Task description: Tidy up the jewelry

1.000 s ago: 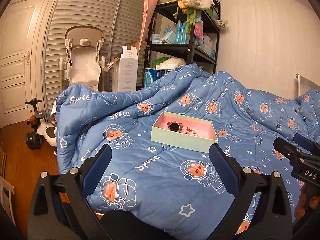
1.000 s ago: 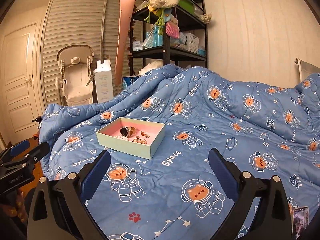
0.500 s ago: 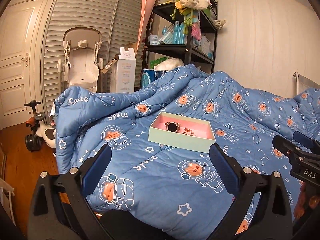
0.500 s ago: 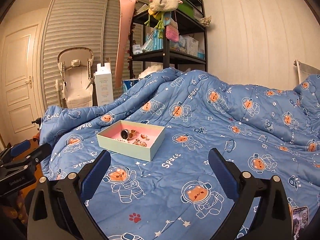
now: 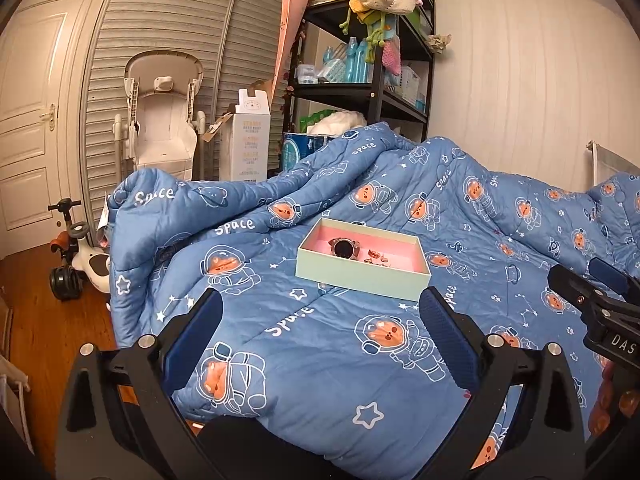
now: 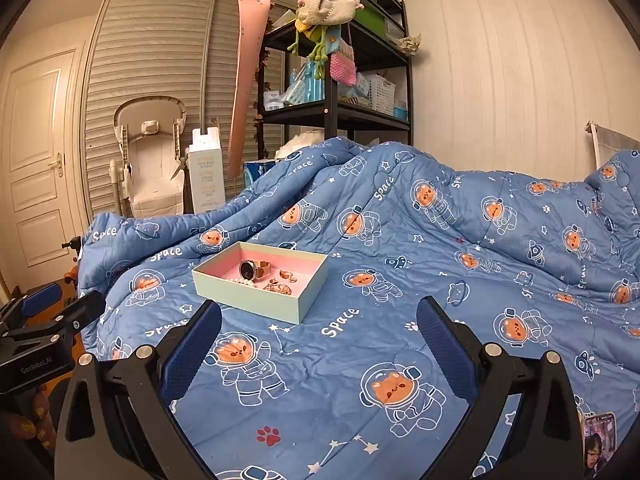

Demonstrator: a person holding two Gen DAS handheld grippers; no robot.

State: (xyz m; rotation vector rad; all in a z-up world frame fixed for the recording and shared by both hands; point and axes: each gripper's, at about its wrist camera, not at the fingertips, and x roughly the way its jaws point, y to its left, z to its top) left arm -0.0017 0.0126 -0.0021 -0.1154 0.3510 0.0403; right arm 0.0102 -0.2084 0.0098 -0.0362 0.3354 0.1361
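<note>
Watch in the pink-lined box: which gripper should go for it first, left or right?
Probably left. The watch sits nearly centred ahead of the open left gripper; the box lies off to the left of the open right gripper. Both hang short of it.

my left gripper (image 5: 320,332) and right gripper (image 6: 318,334) are black frames with ribbed blue finger pads (image 5: 194,338) and silver screws. one body reads "das", the other "genrobot.ai".

One box (image 6: 256,300) holds one watch (image 6: 249,269), one pearl strand (image 6: 240,281) and several small pieces (image 6: 280,284).
</note>
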